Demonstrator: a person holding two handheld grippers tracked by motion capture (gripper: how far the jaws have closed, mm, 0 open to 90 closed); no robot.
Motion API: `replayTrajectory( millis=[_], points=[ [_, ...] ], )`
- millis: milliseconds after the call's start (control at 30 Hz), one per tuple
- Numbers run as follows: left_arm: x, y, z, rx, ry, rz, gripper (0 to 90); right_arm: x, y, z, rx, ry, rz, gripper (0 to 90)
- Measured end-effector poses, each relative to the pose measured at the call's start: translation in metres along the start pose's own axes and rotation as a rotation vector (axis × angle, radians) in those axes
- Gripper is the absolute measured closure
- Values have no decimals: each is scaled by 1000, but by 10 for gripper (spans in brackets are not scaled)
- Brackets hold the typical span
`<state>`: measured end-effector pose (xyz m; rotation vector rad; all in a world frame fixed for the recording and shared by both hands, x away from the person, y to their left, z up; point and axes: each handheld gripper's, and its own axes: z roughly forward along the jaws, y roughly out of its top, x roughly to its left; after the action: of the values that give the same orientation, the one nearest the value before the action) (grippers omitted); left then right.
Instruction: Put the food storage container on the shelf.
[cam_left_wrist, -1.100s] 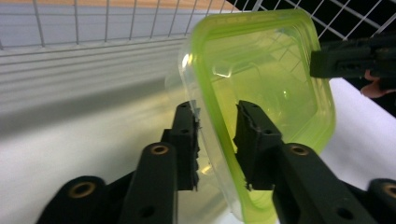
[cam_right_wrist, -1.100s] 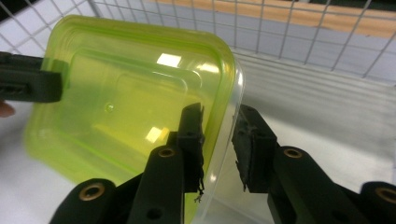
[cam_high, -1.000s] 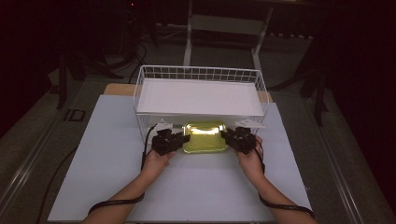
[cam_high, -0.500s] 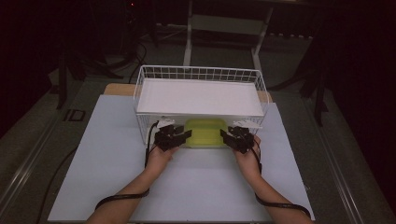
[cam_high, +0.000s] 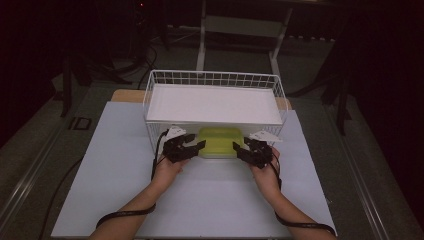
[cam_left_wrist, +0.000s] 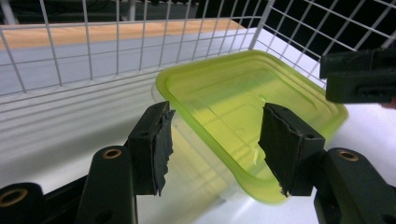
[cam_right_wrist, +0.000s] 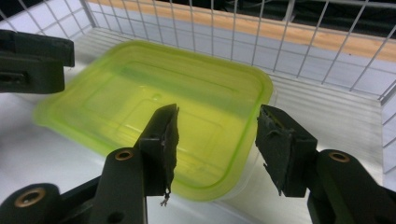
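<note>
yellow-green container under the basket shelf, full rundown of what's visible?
The container is a clear, shallow plastic box with a translucent yellow-green lid, rounded corners and a raised rim, lid on. It lies flat on the white table, partly inside the wire basket at its open front. The left gripper and right gripper flank its ends, jaws just opened, pads not pressing it.
</note>
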<state>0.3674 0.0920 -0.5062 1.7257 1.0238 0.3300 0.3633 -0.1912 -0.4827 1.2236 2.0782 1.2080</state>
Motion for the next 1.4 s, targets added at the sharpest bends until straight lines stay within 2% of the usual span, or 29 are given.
replayTrajectory(
  millis=[233,333,400,500,533,567,600,633,667,700,733,800,867,933,1033,1233,1400],
  points=[
    [-7,0,-20,-4,-20,11,429,10,2,-16,-12,51,15,491],
    [-10,-1,-28,-2,-34,-3,406,16,0,-20,-5,75,9,511],
    [-11,-2,-33,5,-32,5,401,21,-3,-21,-1,86,3,521],
    [-10,-4,-40,27,-39,-23,380,25,-6,-22,9,101,2,552],
    [-9,-5,-43,21,-36,-26,369,26,-7,-22,14,108,3,573],
    [-8,-6,-46,16,-53,-28,366,28,-8,-22,18,112,2,576],
    [-7,-7,-50,11,-80,-29,326,29,-10,-22,23,120,-1,610],
    [-7,-8,-53,8,-86,-23,267,30,-11,-22,33,129,-7,636],
    [-8,-9,-56,10,-73,-7,246,31,-12,-22,36,128,-17,650],
    [-8,-10,-60,6,-78,-3,229,31,-13,-21,44,129,-20,684],
    [-8,-11,-63,2,-92,-11,175,32,-14,-20,56,136,-20,733],
    [-8,-14,-70,-10,-109,-11,147,34,-16,-19,71,142,-34,817],
    [-8,-18,-74,1,-111,13,119,36,-18,-18,88,157,-44,882],
    [-9,-22,-78,23,-97,39,12,38,-20,-15,115,166,-54,898],
    [-10,-30,-83,35,-64,54,12,41,-23,-12,128,173,-62,899],
    [-11,-40,-86,31,-44,88,12,42,-25,-2,142,159,-84,899],
    [-14,-40,-83,27,-58,111,12,37,-22,10,146,136,-81,899]
  ],
)
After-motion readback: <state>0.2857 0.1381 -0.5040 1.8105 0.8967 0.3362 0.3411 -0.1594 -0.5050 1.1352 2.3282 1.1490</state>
